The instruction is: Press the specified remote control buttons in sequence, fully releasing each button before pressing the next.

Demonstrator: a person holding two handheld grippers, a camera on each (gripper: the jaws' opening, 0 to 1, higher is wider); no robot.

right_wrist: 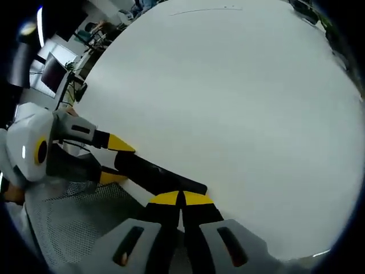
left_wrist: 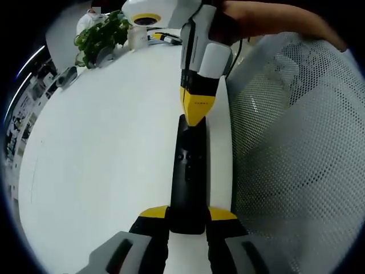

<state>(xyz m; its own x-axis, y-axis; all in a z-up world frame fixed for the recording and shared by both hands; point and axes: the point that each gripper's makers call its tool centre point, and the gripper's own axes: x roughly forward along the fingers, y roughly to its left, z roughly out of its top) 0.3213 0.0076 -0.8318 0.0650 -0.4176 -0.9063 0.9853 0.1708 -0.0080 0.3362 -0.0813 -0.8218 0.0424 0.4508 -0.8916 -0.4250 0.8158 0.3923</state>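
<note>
Holding the remote [left_wrist: 188, 171] by its near end in the left gripper [left_wrist: 188, 214], jaws clamped on both long sides. Pressing down on the far end with the right gripper [left_wrist: 198, 108], yellow tips shut together into one point, gripping nothing. Lying lengthwise along the table [left_wrist: 102, 171] edge, just beside a mesh chair [left_wrist: 296, 160].

Possible trouble, judged from this:
- Pushing at the very end, well apart from the clamp, could lever the remote in the jaws or skid it toward the edge and off onto the chair.
- Landing the broad shut tip across two neighbouring buttons, or on bare casing, would spoil the sequence; cannot tell which button sits under it.
- Sliding to the next button without lifting clear would break the full-release rule.
- Tilting either hand too far could carry the remote out of frame.

Seen in the left gripper view and not in the other: the remote's full top face with small buttons at mid-length, a hand [left_wrist: 268, 20] gripping the right gripper, a plant [left_wrist: 100, 34] at the far side.

Seen in the right gripper view: the remote [right_wrist: 154, 174] side-on, its end touching the right gripper [right_wrist: 181, 198], the left gripper [right_wrist: 116, 160] pinching it from outside, a wide bare stretch of table [right_wrist: 228, 85], screens [right_wrist: 54, 71] beyond.
</note>
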